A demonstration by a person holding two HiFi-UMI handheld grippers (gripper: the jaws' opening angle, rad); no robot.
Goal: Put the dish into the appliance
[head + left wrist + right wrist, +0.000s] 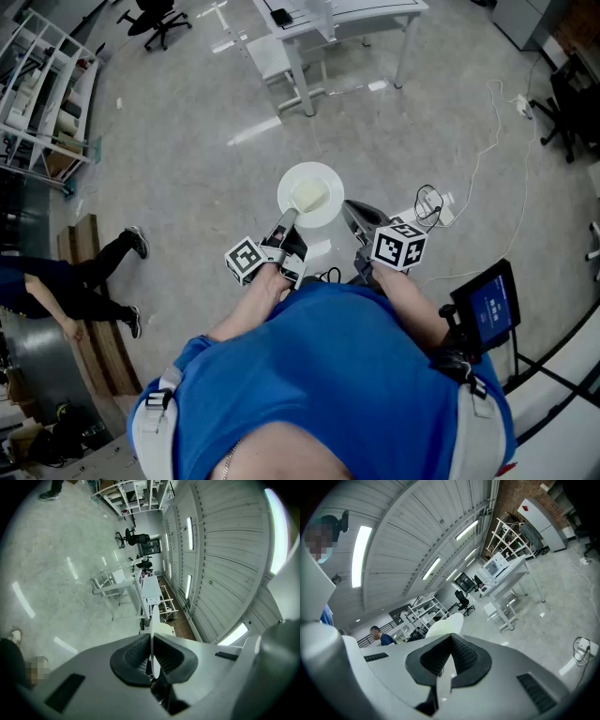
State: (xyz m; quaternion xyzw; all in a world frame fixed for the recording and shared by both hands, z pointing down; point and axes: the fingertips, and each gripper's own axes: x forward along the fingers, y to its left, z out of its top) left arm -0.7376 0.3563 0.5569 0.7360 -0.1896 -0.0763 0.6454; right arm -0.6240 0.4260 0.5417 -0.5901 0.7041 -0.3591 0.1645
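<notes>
Dish, a white plate, is held above open floor, its rim pinched at 7 o'clock by the left gripper. The right gripper, its jaws pressed together and empty, is at the dish's 4 o'clock. No appliance is close, so the carrying and the placing are likely still to do.

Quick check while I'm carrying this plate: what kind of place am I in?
Most likely a lab or workshop hall rather than a home kitchen. It has a bare concrete floor, a white work table, a rolling office chair and an open shelving rack.
</notes>
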